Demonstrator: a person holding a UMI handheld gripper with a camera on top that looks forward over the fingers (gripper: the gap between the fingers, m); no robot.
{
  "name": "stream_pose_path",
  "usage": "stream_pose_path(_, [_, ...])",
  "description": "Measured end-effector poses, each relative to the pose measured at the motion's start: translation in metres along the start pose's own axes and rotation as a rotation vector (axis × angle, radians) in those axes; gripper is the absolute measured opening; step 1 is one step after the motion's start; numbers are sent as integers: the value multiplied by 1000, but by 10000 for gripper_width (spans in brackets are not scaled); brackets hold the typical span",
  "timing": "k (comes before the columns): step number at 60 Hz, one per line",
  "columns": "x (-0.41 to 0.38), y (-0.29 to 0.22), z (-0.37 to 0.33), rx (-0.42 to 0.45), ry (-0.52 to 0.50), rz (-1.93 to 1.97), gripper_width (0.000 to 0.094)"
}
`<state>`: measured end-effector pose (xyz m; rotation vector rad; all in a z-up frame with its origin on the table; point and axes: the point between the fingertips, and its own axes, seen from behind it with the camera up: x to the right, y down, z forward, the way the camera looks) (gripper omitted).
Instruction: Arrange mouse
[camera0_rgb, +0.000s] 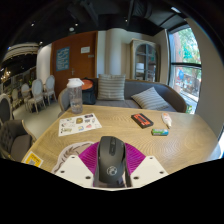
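Gripper (112, 165) closed on dark grey computer mouse (112, 158), above round wooden tabletop (120, 130), printed sheet (79, 124) left, grey sofa (140, 95) beyond, windows far right.

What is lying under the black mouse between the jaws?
The black mouse sits between the purple pads of the gripper, above the wooden table. Whether it touches the table is hidden by its own body.

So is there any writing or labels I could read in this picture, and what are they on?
None can be read.
Printed sheet on the table: pictures and print, too small.
Small box: markings blurred.
Blue board on the far wall: too small.
Mouse, gripped in the jaws of the gripper: no logo visible.
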<state>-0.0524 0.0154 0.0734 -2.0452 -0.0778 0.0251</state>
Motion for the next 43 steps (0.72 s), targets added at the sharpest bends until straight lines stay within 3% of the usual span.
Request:
stream_pose_path(5, [-35,25,27,-55,29,-79,369])
stream_pose_path(13, [-74,67,51,-168,-18,-92,409])
stream_pose_path(19, [-68,67,51,-153,2,-169,511])
stream_pose_path(20, [-69,66,50,-149,-4,-167,540])
stream_pose_path(24, [-72,67,41,-141,-52,-137,842])
stream_pose_path(25, [-74,66,37,-136,-69,-124,876])
stream_pose_path(27, [-78,65,29,-127,-94,-96,835])
stream_pose_path(43, [-56,83,-95,-47,-190,-51,852])
